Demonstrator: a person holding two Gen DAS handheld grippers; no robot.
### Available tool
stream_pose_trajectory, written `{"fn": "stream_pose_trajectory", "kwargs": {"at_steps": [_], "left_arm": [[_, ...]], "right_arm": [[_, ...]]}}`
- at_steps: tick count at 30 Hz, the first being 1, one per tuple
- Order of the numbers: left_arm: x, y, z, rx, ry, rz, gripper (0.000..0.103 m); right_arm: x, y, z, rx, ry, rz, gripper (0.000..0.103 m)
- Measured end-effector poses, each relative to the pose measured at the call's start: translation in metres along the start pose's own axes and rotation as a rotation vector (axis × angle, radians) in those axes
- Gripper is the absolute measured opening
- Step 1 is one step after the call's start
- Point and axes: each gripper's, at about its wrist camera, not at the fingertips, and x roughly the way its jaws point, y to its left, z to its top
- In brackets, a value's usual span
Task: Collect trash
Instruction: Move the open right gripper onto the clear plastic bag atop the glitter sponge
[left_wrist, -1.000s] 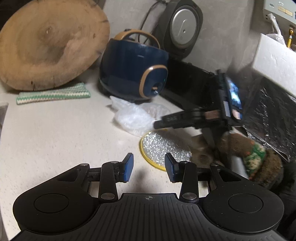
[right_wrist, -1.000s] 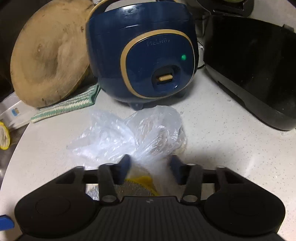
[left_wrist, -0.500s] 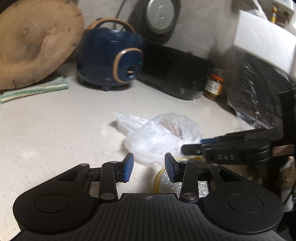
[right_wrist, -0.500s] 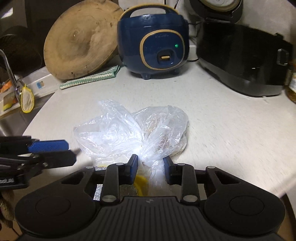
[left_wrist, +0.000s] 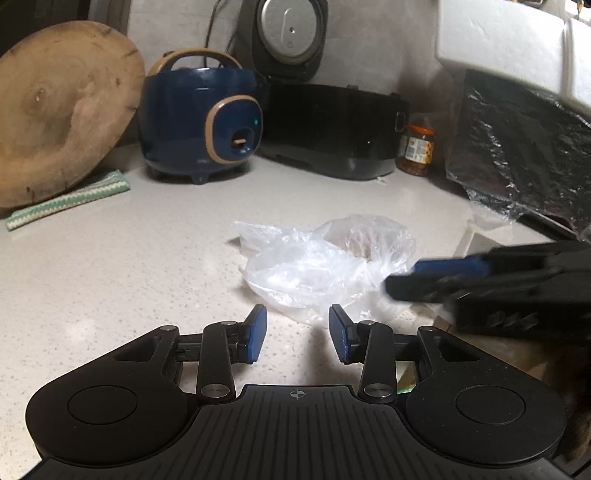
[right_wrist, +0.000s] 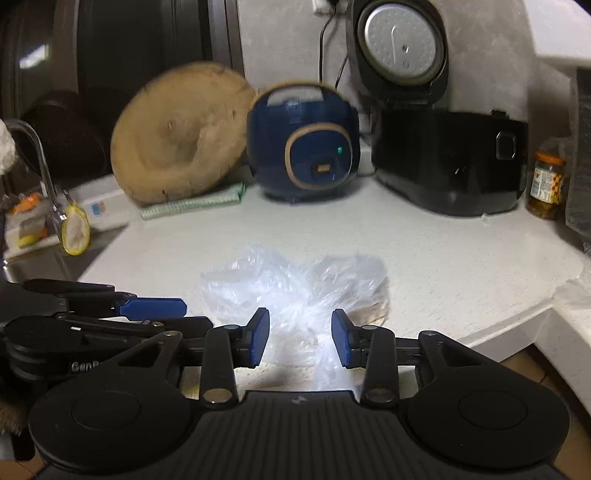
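Note:
A crumpled clear plastic bag (left_wrist: 325, 266) with something brownish inside lies on the pale counter near its front edge. My right gripper (right_wrist: 299, 334) has the bag's near end (right_wrist: 295, 288) between its blue pads. Its jaws are opening, and the pads stand apart from the plastic on both sides. It comes in from the right in the left wrist view, where the right gripper (left_wrist: 443, 273) shows blurred against the bag. My left gripper (left_wrist: 297, 328) is open and empty just short of the bag's near left side. It also shows as the left gripper (right_wrist: 147, 308) at the left of the right wrist view.
At the back stand a blue rice cooker (left_wrist: 199, 122), a black cooker (left_wrist: 332, 125) with its lid up, a round wooden board (left_wrist: 55, 110), a striped cloth (left_wrist: 66, 201) and a jar (left_wrist: 415, 149). Dark crinkled film (left_wrist: 517, 147) hangs right. A faucet (right_wrist: 37, 166) is left; the counter edge (right_wrist: 517, 325) drops right.
Both grippers have pulled back from the cookers, and the bag has come with the right one toward the counter's front. The right jaws are wider than half a second ago. The yellow-rimmed lid is out of sight.

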Motion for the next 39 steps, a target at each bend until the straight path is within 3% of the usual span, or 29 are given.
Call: {"fn": "stream_pose_trajectory", "kwargs": {"at_steps": [7, 10, 21, 29, 31, 32, 35, 39], "left_arm": [[-0.013, 0.005, -0.002, -0.052, -0.048, -0.067, 0.041], [-0.003, 0.003, 0.0, -0.069, -0.029, -0.113, 0.041], [-0.006, -0.005, 0.004, -0.062, -0.046, -0.113, 0.041], [-0.014, 0.02, -0.002, -0.151, -0.05, -0.059, 0.041], [-0.017, 0.025, -0.004, -0.177, -0.066, -0.048, 0.041], [-0.019, 0.028, -0.005, -0.187, -0.077, -0.04, 0.041], [-0.024, 0.033, -0.008, -0.192, -0.119, -0.001, 0.041], [-0.025, 0.037, -0.01, -0.183, -0.115, 0.023, 0.041]], "right_arm": [[-0.019, -0.009, -0.013, -0.01, -0.029, -0.026, 0.036], [-0.023, -0.015, -0.012, -0.018, -0.028, -0.052, 0.036], [-0.032, -0.021, -0.011, -0.006, -0.032, -0.033, 0.038], [-0.022, -0.012, -0.005, -0.032, -0.064, -0.072, 0.055], [-0.013, -0.012, -0.002, -0.038, -0.065, -0.108, 0.07], [-0.008, -0.012, -0.001, -0.043, -0.062, -0.127, 0.073], [0.01, -0.01, 0.002, -0.06, -0.047, -0.158, 0.075], [0.033, -0.002, 0.012, -0.087, -0.033, -0.155, 0.078]]}}
